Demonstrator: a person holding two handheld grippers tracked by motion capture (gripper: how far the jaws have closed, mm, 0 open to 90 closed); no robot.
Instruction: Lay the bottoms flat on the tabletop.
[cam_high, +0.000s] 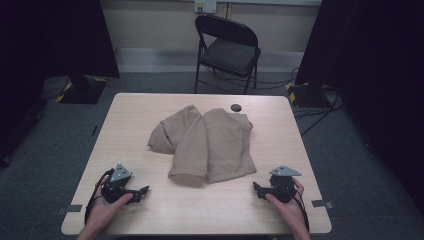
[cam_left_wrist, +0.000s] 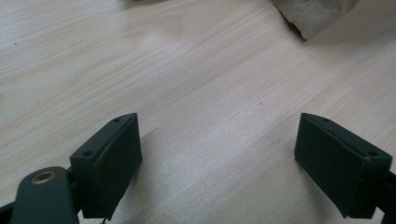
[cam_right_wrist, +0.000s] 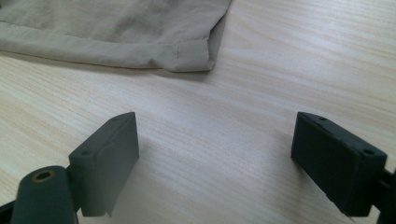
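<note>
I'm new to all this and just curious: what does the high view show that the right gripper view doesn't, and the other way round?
High view: the whole tan garment crumpled mid-table, both hands, the left tongs, a small black disc and a folding chair behind the table.

Right gripper view: the garment's stitched hem corner close up, and bare wood between the wide-open jaws.

Both: the garment, the wooden table and the right tongs, open and apart from the cloth.

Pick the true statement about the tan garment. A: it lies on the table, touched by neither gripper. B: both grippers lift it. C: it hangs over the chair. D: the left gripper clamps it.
A: the garment lies crumpled on the table, with the left gripper and right gripper open beside it.
</note>
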